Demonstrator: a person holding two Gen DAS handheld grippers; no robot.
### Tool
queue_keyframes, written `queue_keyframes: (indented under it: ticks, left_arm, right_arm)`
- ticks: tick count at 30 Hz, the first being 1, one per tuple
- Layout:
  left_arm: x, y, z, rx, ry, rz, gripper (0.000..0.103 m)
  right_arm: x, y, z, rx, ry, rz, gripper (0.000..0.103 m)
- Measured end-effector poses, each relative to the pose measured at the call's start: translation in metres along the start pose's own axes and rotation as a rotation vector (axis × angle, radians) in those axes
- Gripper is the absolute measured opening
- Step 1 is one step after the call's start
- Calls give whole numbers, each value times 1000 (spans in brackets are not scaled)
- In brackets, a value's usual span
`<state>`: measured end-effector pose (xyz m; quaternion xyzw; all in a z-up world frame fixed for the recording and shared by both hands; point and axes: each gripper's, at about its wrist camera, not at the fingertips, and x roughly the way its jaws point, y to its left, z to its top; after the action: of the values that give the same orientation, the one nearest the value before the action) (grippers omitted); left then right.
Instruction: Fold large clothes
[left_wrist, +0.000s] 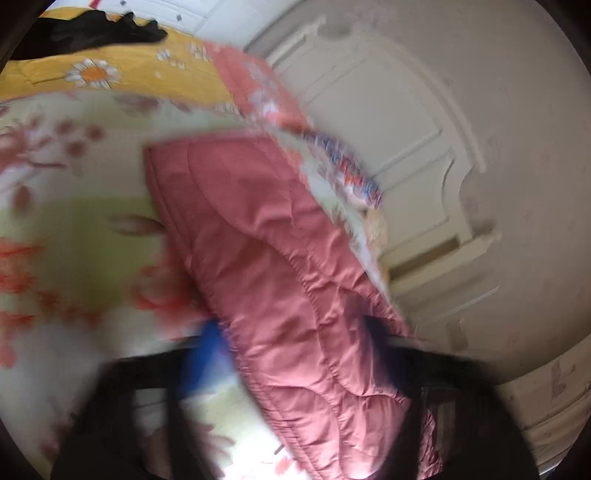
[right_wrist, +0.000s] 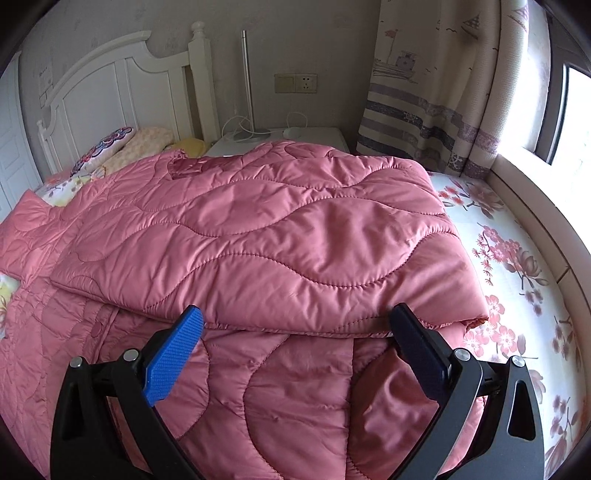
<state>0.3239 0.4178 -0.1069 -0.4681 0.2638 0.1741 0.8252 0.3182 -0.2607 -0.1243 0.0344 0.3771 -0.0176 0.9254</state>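
Observation:
A large pink quilted coat (right_wrist: 258, 240) lies spread on the bed, one part folded over the rest. My right gripper (right_wrist: 295, 321) is open, its blue-padded fingers (right_wrist: 173, 362) just above the folded edge, holding nothing. In the blurred left wrist view a long pink quilted part of the coat (left_wrist: 280, 280) runs between the fingers of my left gripper (left_wrist: 295, 343), which looks shut on it and holds it above the floral sheet (left_wrist: 74, 229).
A white headboard (right_wrist: 110, 92) and pillows (right_wrist: 110, 147) stand at the bed's far end. A white nightstand (right_wrist: 314, 136) with a lamp is beyond. A curtain (right_wrist: 443, 92) and window ledge border the right. A yellow blanket (left_wrist: 129, 74) with black clothing (left_wrist: 92, 33) lies far off.

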Motion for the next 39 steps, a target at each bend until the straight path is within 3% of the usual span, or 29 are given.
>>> queue_keyframes:
  ticks: [1,2,5,6,7,10,12,13,14,15,17,18,21,24,28,32,35,37,39]
  left_arm:
    - [1,-9,0,-5,2,1,10]
    - [-10,-20,-5,4,-44,-26,9]
    - [-56,-72,-37,138,-181,-129,8]
    - [-75,-101,-57,212,-208,-195,8]
    - [-84,-122,-73,271,-205,-248,8]
    - [-116,-209,-154,581,-145,-483,8]
    - [-122,-246,-204,726,-92,-551,12]
    - [-120,-267,-245,813,-40,-583,14]
    - [-116,-276,-271,860,-7,-597,24]
    - [-108,-285,-304,922,45,-611,53]
    - [-93,-291,-353,1001,142,-609,96]
    - [-85,-290,-377,1033,176,-589,96]
    - [-76,-280,-406,1106,199,-530,96]
    - [-73,-263,-400,1106,165,-464,96]
    - [-71,-231,-340,997,43,-334,100]
    - [-57,-190,-270,778,-104,-145,100]
    - [-51,-141,-237,570,-224,14,100]
    - [-45,-115,-213,403,-204,87,100]
    - [-44,-98,-199,290,-204,85,100]
  right_arm:
    - [-1,-3,0,15,-10,5,98]
    - [-3,-5,0,33,-22,11,98]
    - [-11,-21,0,113,-75,32,98]
    - [-13,-26,0,140,-88,37,98]
    - [-14,-32,0,172,-98,43,98]
    - [-14,-43,-1,228,-111,61,98]
    - [-17,-46,-1,240,-128,59,98]
    - [-18,-47,-1,245,-138,58,98]
    - [-19,-48,-1,252,-146,57,98]
    - [-20,-49,-1,260,-150,57,98]
    - [-19,-54,-2,282,-152,61,98]
    - [-20,-55,-3,293,-154,61,98]
    - [-21,-62,-6,321,-161,73,98]
    - [-21,-63,-7,328,-160,88,98]
    - [-19,-62,-7,323,-156,99,98]
    - [-19,-61,-6,314,-154,107,98]
    - [-19,-59,-7,301,-154,108,98]
    - [-19,-56,-7,285,-158,109,98]
    - [-22,-50,-6,260,-165,102,95]
